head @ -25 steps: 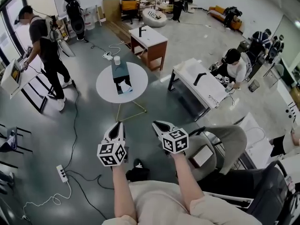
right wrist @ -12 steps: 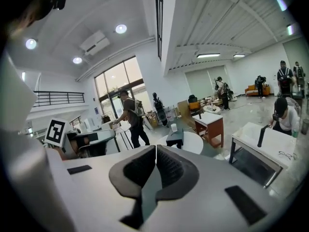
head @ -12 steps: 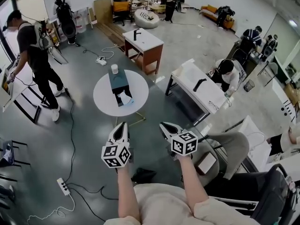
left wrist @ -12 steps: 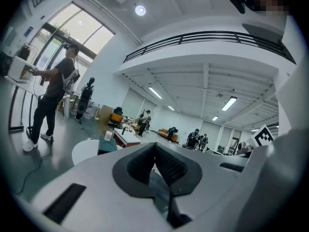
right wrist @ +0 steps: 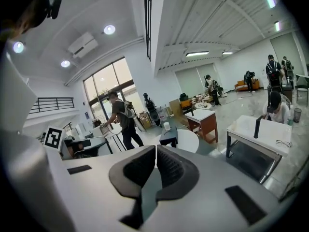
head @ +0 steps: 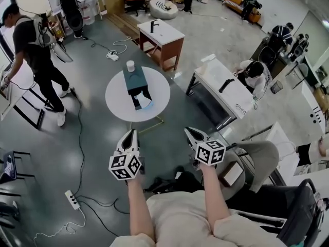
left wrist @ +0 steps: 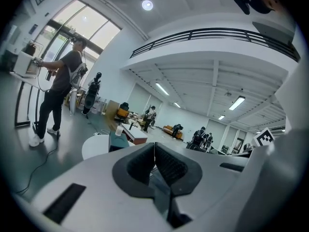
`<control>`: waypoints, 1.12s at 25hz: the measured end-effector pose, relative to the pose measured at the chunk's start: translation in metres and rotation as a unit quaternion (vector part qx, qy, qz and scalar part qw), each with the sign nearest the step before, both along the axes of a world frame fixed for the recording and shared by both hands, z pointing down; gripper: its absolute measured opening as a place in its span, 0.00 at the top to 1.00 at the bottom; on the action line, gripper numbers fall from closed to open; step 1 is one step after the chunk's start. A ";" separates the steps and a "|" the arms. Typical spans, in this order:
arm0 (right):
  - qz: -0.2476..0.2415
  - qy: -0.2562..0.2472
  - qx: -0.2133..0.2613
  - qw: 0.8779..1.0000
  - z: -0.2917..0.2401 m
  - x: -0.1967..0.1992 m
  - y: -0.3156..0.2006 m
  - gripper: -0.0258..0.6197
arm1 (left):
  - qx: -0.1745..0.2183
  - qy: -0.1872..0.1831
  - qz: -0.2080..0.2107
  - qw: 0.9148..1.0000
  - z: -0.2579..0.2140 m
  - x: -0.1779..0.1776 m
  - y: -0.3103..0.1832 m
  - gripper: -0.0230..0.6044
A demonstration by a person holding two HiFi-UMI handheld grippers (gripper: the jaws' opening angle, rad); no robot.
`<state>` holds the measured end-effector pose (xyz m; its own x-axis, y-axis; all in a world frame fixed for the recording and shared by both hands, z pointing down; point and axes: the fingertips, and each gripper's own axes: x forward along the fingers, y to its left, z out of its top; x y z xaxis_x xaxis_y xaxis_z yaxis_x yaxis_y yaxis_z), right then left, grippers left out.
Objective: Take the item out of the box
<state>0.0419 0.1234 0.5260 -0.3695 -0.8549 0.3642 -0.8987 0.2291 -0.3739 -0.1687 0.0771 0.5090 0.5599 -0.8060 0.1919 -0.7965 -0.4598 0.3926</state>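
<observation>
A dark teal box (head: 135,81) lies on the round white table (head: 119,99), also seen as the box (left wrist: 117,140) and the box (right wrist: 169,137). Its near end is open, with a pale item (head: 145,103) showing there. A white cup (head: 130,65) stands at its far end. My left gripper (head: 130,134) and right gripper (head: 190,131) hover side by side over the floor, short of the table. Both are shut with nothing between the jaws, which meet in the left gripper (left wrist: 154,146) and the right gripper (right wrist: 156,150).
A person (head: 32,55) stands at a white stand at the left. A brown-sided desk (head: 165,35) stands beyond the round table, a long white table (head: 226,94) with a seated person (head: 254,72) at the right. Cables and a power strip (head: 72,199) lie on the grey floor.
The round table with the box has come nearer and shifted right in the head view. Both grippers stay shut and have drifted slightly lower and further apart.
</observation>
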 end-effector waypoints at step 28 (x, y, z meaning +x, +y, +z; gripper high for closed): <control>-0.090 -0.077 0.022 0.993 -0.034 0.010 -0.265 0.90 | 0.011 -0.124 -0.035 0.992 -0.011 0.040 -0.188 0.93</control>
<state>0.0518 -0.1420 0.4918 -0.5666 -0.7834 0.2556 -0.7743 0.4001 -0.4903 -0.1290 -0.1106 0.4975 0.4402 -0.8466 0.2992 -0.8976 -0.4064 0.1706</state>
